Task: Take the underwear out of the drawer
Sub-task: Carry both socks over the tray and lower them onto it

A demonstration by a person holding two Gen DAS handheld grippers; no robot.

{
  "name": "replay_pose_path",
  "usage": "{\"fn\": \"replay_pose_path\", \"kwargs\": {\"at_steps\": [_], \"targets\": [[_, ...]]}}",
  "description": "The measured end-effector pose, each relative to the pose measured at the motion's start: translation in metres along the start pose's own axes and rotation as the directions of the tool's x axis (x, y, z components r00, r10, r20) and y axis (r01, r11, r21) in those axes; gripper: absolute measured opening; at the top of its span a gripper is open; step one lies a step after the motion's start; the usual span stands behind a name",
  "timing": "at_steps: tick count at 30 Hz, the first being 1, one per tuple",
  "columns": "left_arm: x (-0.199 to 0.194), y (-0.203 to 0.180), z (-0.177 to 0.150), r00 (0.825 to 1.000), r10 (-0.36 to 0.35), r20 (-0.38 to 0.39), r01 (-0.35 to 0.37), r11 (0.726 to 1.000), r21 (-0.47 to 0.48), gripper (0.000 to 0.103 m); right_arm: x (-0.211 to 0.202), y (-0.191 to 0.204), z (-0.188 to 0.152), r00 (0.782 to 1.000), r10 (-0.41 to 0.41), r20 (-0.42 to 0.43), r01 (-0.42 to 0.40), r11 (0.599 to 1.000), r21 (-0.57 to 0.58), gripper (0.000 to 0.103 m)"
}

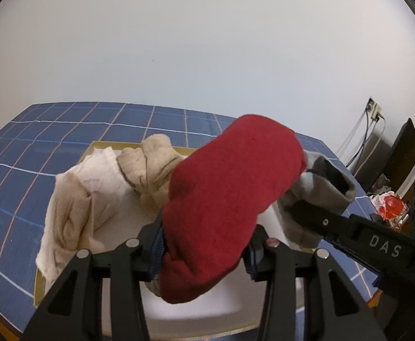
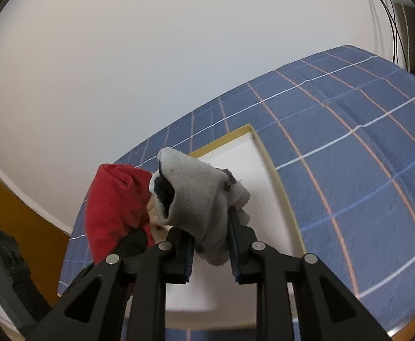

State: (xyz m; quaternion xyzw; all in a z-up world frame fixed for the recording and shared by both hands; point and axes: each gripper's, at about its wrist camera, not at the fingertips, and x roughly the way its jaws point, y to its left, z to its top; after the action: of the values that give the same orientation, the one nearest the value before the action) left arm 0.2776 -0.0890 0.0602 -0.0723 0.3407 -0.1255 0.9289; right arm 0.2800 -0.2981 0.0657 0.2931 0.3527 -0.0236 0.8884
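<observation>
With the left gripper [image 1: 204,251] clamped on the red underwear [image 1: 230,196] and the right gripper [image 2: 211,251] on the grey piece [image 2: 204,196], both above the white drawer [image 2: 267,170], I'd lift each straight clear before swinging aside.

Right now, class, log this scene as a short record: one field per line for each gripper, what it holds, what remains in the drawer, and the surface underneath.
left gripper: shut on red garment, lifted above the drawer
right gripper: shut on grey garment, also lifted
drawer: shallow, white inside, yellowish rim
remaining in drawer: cream garments, bunched, partly draped over the left rim
surface: blue checked cloth under the drawer
background: plain white wall
</observation>
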Motion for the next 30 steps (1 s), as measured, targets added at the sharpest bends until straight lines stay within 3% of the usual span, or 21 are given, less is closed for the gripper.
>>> {"fn": "replay_pose_path", "kwargs": {"at_steps": [21, 26, 30], "targets": [[0.07, -0.011, 0.03, 0.995, 0.077, -0.063, -0.082, 0.994, -0.075, 0.044, 0.074, -0.018, 0.039, 0.992, -0.066, -0.112, 0.073, 0.996, 0.058, 0.023], [0.083, -0.005, 0.03, 0.986, 0.126, -0.105, -0.137, 0.985, -0.101, 0.055, 0.09, -0.027, 0.038, 0.989, -0.017, -0.15, 0.033, 0.994, 0.103, 0.027], [0.085, -0.003, 0.032, 0.987, 0.108, -0.117, -0.121, 0.986, -0.116, 0.071, 0.086, -0.041, 0.04, 0.989, 0.05, -0.139, -0.022, 0.98, 0.198, 0.043]]}}
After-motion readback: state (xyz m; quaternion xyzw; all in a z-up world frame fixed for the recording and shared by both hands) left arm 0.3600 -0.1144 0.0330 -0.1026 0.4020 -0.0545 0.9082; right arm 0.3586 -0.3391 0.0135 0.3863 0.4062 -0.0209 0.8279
